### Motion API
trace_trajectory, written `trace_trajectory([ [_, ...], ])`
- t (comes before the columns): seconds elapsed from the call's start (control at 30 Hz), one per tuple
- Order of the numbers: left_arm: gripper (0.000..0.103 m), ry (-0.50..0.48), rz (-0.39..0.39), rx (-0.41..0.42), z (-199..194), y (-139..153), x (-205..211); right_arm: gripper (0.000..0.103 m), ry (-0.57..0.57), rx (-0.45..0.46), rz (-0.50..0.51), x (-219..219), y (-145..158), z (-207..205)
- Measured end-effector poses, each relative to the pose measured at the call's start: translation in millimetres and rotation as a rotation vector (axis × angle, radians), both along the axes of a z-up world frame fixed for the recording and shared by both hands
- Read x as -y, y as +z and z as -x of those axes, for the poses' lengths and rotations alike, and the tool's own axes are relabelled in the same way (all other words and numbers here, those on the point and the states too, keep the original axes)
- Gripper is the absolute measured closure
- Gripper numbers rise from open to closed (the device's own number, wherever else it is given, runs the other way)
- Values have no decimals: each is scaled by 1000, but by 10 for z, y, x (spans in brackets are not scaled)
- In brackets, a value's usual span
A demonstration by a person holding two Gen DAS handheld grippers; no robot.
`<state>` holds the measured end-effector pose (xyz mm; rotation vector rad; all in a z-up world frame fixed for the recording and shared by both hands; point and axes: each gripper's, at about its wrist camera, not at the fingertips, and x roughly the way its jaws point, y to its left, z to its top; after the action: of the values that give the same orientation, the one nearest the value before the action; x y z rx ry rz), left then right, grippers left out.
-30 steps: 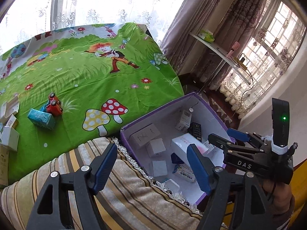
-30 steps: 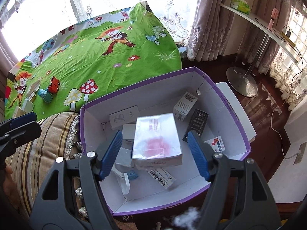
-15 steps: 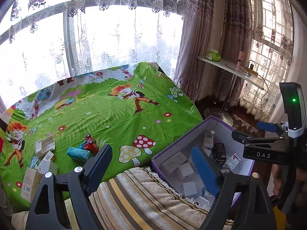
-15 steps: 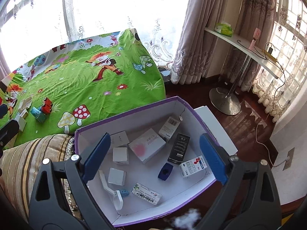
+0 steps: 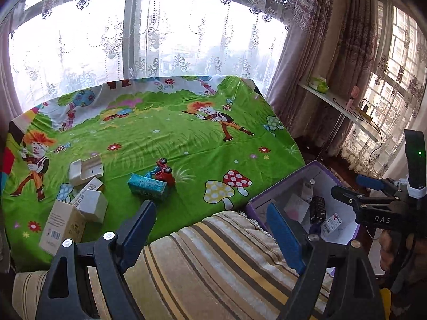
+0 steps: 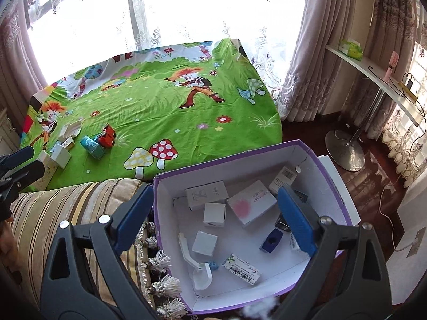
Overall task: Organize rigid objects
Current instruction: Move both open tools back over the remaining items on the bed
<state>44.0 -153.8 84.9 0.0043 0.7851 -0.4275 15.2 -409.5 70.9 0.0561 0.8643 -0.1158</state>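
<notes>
Green cartoon bedsheet (image 5: 170, 138) is spread over the bed. Purple-edged box (image 6: 331, 186) is set beside it, small cartons lying inside. Teal carton (image 5: 146, 186) and red toy car (image 5: 165, 172) are left on the sheet, touching. Left gripper (image 5: 210, 229) and right gripper (image 6: 213, 213): jaws wide apart, nothing held.

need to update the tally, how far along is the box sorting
Done: several small boxes, including the pink-marked carton, lie in the purple box. In hand: nothing; both hand-held grippers, left and right, are open. Left: the teal box, red toy car and white cartons on the green sheet.
</notes>
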Motion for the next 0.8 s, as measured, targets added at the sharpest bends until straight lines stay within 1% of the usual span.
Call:
trace_trajectory([
  [0.1, 17, 34, 24, -23, -2, -55, -296, 8, 32, -11, -10, -106, -17, -48],
  [0.3, 17, 136, 52, -75, -47, -171, -895, 8, 76, -35, -78, -284, -56, -202],
  [0.43, 17, 200, 51, -112, -95, -259, -1241, 8, 130, -44, -59, -532, -44, -344],
  [0.6, 17, 239, 18, -137, -180, -348, -1510, 8, 183, -61, -55, -809, -66, -547],
  [0.8, 17, 255, 0, -174, -325, -444, -1700, 8, 248, -92, -34, -1120, -135, -766],
])
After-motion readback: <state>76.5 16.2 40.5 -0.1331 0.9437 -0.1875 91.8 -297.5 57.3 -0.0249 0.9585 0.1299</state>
